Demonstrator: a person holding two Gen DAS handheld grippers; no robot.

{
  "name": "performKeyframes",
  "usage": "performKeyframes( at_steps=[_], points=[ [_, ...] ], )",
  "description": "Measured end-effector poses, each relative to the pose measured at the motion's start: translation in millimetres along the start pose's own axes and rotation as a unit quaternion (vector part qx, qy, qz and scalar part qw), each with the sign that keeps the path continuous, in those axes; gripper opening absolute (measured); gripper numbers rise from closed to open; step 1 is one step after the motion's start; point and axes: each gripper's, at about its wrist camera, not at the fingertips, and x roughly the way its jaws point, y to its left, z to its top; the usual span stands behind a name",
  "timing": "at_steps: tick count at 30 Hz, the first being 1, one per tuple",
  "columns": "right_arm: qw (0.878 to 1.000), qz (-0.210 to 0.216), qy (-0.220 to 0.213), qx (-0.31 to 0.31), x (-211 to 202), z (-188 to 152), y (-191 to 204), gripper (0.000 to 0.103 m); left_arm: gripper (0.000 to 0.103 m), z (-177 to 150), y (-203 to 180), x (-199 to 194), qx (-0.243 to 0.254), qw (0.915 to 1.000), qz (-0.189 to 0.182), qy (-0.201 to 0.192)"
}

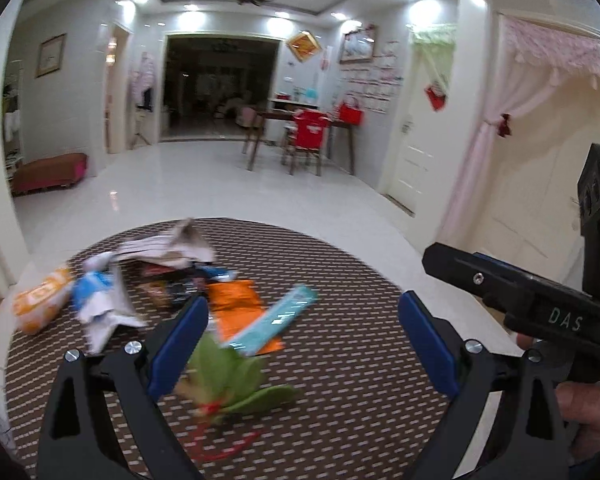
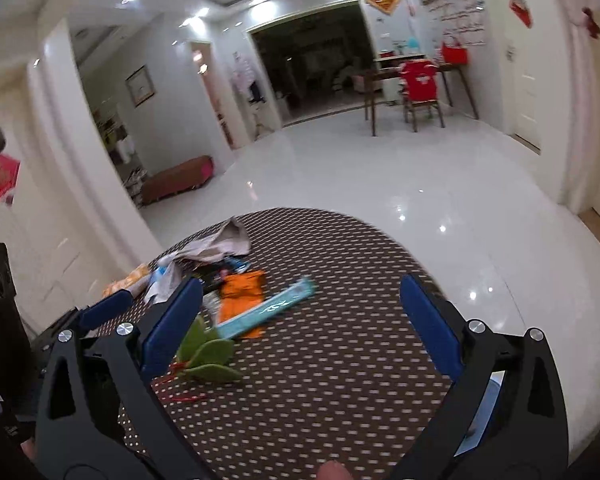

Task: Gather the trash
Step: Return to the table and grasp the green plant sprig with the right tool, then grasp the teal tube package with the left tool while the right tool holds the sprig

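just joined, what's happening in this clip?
A person holds a gripper in each hand above a round table with a brown patterned cover. The left gripper and right gripper are both open and hold nothing. Trash is strewn on the table: green leaves, a teal wrapper, an orange packet, crumpled paper and other wrappers behind them. Nothing looks picked up yet; the frames are motion-blurred.

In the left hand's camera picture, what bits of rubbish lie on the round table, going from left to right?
Orange-and-white packet → blue-and-white crumpled wrapper → orange packet → long teal wrapper. The pile behind overlaps too much to place.
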Motion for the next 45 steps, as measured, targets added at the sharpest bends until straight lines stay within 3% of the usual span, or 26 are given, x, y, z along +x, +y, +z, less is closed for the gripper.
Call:
performKeyframes(
  at_steps=[7,10,13,19,22,24,26,27,28,30,37,45],
  points=[
    [0.996,0.032,0.07,-0.049,36.2,-31.1,45.3,0.097,0.095,-24.7,64.0,-16.5,-0.021,0.9968,0.076,0.012],
    [0.994,0.027,0.086,-0.057,49.5,-46.5,52.1,0.097,0.095,-40.2,90.7,-19.2,-0.036,0.9944,0.096,0.026],
    [0.989,0.036,0.131,-0.063,69.5,-61.4,59.9,0.097,0.094,-53.7,116.8,-19.6,-0.058,0.991,0.114,0.042],
    [0.979,0.057,0.166,-0.102,103.1,-82.8,92.1,0.097,0.094,-73.1,143.1,-15.2,-0.084,0.984,0.143,0.066],
    [0.976,0.051,0.181,-0.106,116.4,-90.4,94.1,0.094,0.094,-78.0,149.8,-11.3,-0.092,0.9831,0.138,0.076],
    [0.974,0.058,0.19,-0.11,123.3,-94.5,95.0,0.081,0.094,-78.6,150.3,-6.9,-0.09,0.983,0.135,0.086],
    [0.97,0.061,0.201,-0.12,129.8,-101.3,95.6,0.046,0.094,-76.4,148.2,-5.0,-0.087,0.9837,0.134,0.082],
    [0.97,0.062,0.202,-0.12,130.3,-102.5,93.8,0.038,0.094,-74.6,145.8,-2.9,-0.082,0.9843,0.134,0.081],
    [0.972,0.06,0.195,-0.121,128.2,-103.0,90.4,0.021,0.094,-72.8,142.4,-1.6,-0.078,0.9845,0.133,0.083],
    [0.973,0.079,0.194,-0.101,124.8,-103.0,80.2,0.021,0.094,-67.9,136.5,3.9,-0.07,0.9858,0.128,0.084],
    [0.982,0.081,0.164,-0.051,94.4,-90.9,32.3,0.02,0.094,-45.6,101.1,38.3,-0.009,0.9919,0.088,0.09],
    [0.988,0.077,0.135,0.006,71.9,-75.8,-19.3,0.02,0.094,-27.4,50.3,92.5,0.068,0.9896,0.035,0.122]
  ],
)
